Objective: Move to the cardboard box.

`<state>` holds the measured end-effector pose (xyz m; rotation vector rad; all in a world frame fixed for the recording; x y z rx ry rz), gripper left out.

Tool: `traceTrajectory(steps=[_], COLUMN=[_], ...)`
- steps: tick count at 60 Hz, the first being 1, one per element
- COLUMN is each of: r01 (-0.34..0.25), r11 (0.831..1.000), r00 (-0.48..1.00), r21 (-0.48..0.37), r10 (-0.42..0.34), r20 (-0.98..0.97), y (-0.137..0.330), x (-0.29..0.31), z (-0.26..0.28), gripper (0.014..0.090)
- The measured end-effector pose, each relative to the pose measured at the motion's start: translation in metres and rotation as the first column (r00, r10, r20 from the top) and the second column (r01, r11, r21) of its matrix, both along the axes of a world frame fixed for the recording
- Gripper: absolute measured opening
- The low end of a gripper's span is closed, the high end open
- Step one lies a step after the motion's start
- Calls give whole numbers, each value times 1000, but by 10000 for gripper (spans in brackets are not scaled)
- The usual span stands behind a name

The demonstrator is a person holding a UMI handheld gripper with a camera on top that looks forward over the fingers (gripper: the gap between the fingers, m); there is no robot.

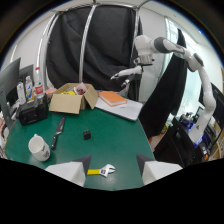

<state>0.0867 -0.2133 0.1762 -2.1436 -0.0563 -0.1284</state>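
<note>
Crossing the green table [117, 137] toward the cardboard box [70, 100] at its far side, our open, empty gripper [112, 170] could clip the mug [39, 147], knife [57, 132], or small black cube [86, 134].

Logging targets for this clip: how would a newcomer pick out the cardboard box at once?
Start at the green table. At its far side, well beyond the open gripper, sits the cardboard box, flaps open, between a black case and an orange book. It is the only tan, open-topped container there.
</note>
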Motion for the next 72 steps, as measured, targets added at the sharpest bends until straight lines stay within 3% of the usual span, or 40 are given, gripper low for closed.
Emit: traceTrajectory(steps=[11, 22, 24, 25, 41, 55, 72], r01=[28, -20, -29, -34, -119, -123, -120], r11=[1000, 1000, 1000, 999, 992, 991, 992], r00=[999, 998, 997, 997, 990, 987, 985], r21=[1, 3, 3, 3, 32, 48, 47], r10=[-28, 20, 29, 34, 121, 127, 125], r20=[-42, -62, -66, -68, -77, -99, -121], y=[-14, 2, 10, 15, 118, 200, 258], x=[-24, -73, -84, -89, -179, -225, -259], z=[2, -3, -4, -5, -21, -42, -54], gripper=[860, 858, 824, 858, 861, 860, 860])
